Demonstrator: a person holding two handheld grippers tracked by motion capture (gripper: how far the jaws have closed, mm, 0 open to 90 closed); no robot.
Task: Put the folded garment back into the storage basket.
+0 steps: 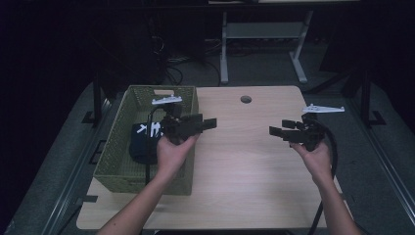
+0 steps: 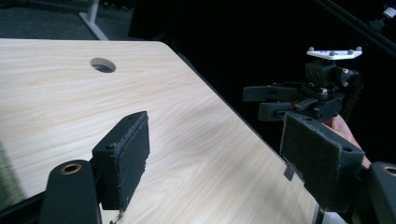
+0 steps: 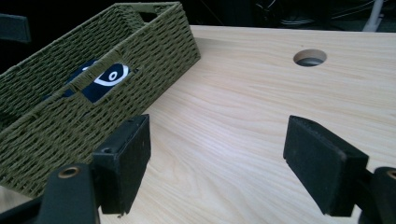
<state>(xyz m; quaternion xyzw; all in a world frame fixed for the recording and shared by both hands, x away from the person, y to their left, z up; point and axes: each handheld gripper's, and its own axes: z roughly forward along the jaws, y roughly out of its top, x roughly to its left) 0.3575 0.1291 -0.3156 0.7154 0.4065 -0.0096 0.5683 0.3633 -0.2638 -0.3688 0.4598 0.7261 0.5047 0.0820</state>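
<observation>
Dark navy cloth [image 1: 143,142] with white markings lies bunched inside the green woven basket [image 1: 117,161] at the table's [image 1: 244,171] left. Left gripper [image 1: 209,123] and right gripper [image 1: 275,131] hover with jaws apart, holding nothing, 2 empty tools facing each other.

Light wood desk [image 1: 244,161] with a round cable hole [image 1: 246,99] near the far edge, and a white-legged table frame [image 1: 264,44] behind it on my dark floor.

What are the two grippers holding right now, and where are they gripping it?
Nothing. The left gripper and the right gripper both hang open over the table, jaws empty.
</observation>
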